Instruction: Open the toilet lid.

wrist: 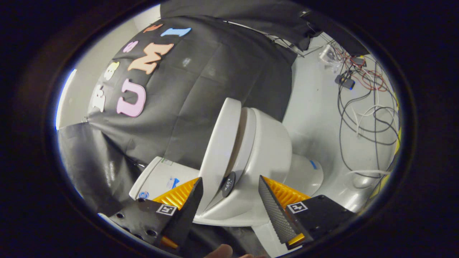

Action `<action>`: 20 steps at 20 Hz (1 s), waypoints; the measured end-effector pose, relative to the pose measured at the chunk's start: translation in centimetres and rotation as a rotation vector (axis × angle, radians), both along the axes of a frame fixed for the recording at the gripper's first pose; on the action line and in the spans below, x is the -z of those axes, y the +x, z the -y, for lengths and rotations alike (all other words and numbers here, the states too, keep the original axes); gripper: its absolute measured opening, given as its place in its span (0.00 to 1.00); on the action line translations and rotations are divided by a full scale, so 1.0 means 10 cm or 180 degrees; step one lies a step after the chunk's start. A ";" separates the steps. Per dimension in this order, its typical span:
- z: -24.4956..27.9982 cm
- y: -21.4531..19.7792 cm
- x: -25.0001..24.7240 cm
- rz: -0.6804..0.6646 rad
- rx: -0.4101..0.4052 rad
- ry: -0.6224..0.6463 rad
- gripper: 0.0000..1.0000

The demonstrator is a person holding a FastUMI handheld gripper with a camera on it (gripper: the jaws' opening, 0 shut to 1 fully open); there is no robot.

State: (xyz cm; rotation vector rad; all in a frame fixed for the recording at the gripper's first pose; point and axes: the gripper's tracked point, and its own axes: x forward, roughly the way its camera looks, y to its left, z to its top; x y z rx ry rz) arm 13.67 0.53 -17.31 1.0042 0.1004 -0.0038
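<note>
One toilet lid (218, 143) raised off the seat | hand-held gripper (229, 184) spread, empty | tank (157, 175) stickers unreadable

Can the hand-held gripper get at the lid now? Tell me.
Probably yes. The hand-held gripper is open, and the lid stands partly raised off the seat just ahead of the fingers, with nothing between.

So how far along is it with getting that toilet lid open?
Looks partly done: the toilet lid already stands apart from the seat, with a gap showing between them. In hand: the gripper is open, its fingers either side of the lid's edge, pressing on nothing. Left: swinging the lid fully back toward the tank. The view is tilted, so the exact angle is hard to judge.
</note>
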 end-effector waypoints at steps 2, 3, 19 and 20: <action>0.09 0.16 0.09 -0.0146 0.0140 0.0191 0.75; 0.03 0.16 0.19 -0.0271 0.0065 0.0279 0.64; -0.11 0.19 0.07 -0.1242 0.0621 0.0580 0.01; -0.11 0.16 0.02 -0.1228 0.0608 0.0586 0.01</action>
